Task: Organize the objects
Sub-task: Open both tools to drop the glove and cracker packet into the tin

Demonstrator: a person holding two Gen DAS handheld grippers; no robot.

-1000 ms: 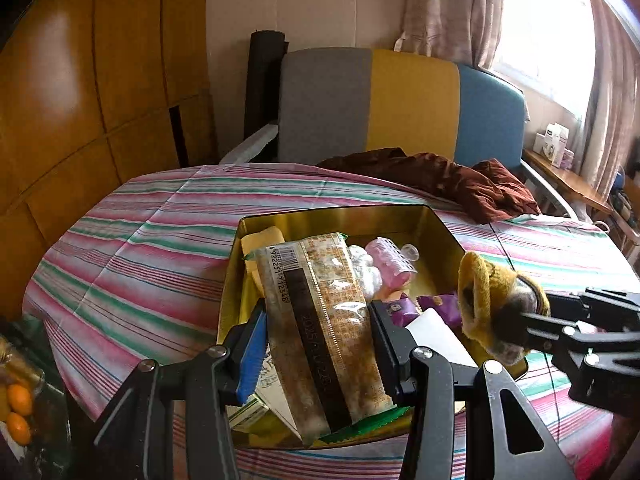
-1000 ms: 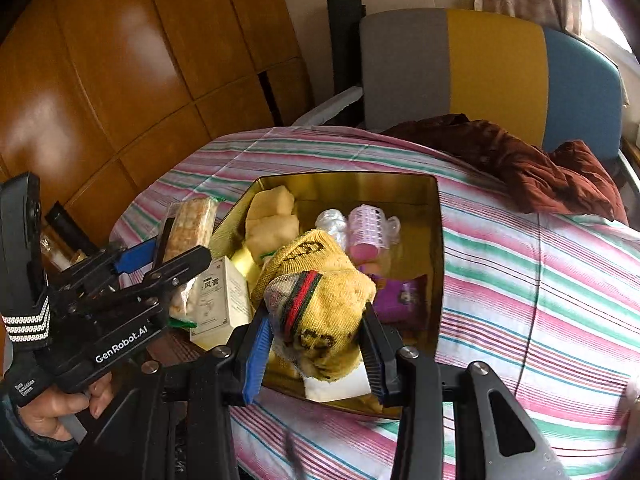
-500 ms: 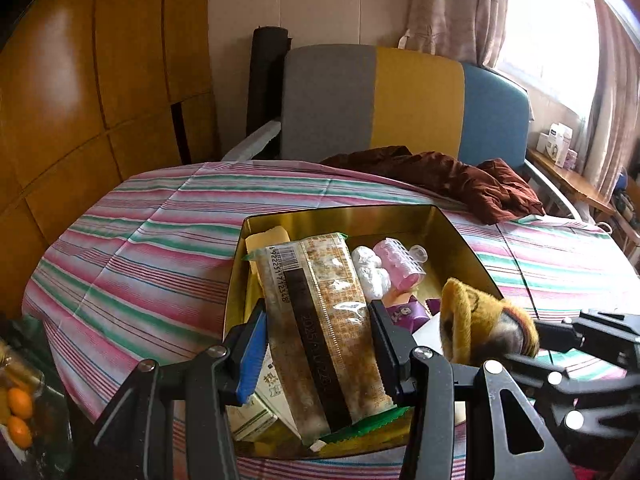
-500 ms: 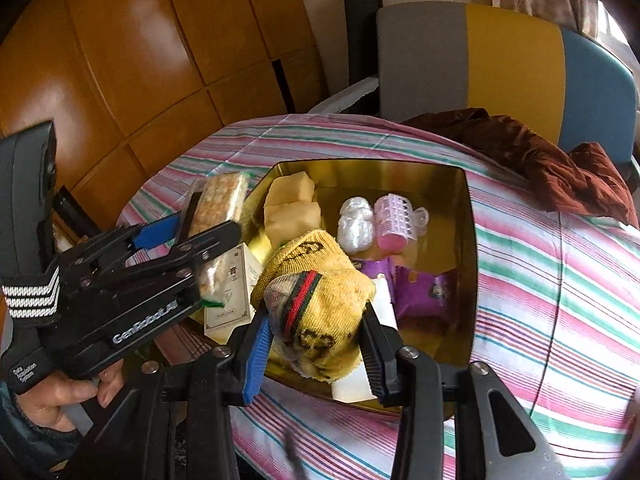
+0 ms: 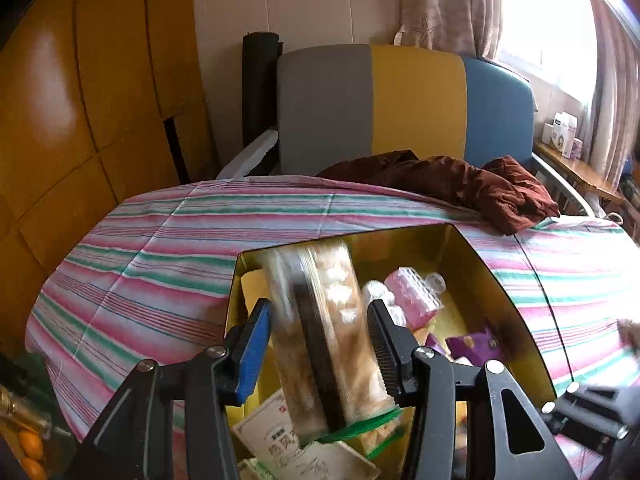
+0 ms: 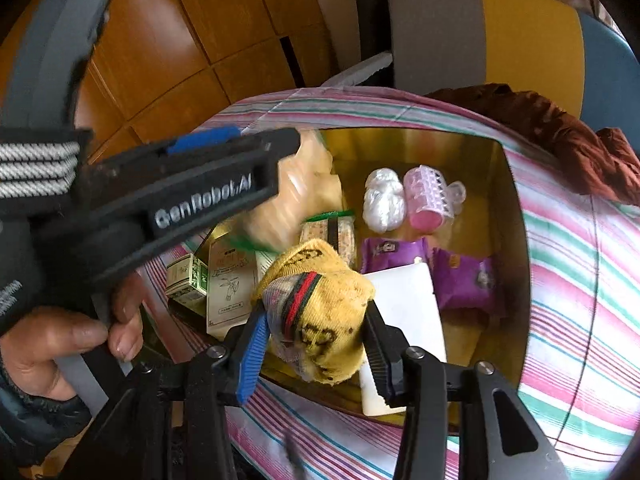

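Yellow knitted sock (image 6: 320, 312) (grubby, red-green band) bunched up.

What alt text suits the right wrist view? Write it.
The right gripper, its jaws just opening, has a yellow sock between them over a gold tin of small items; the left gripper holds a snack packet beside it.

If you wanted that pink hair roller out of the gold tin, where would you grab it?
Probably grip the pink hair roller by its two ends, from above: it lies on its side in the gold tin, a white bundle close against one flank.
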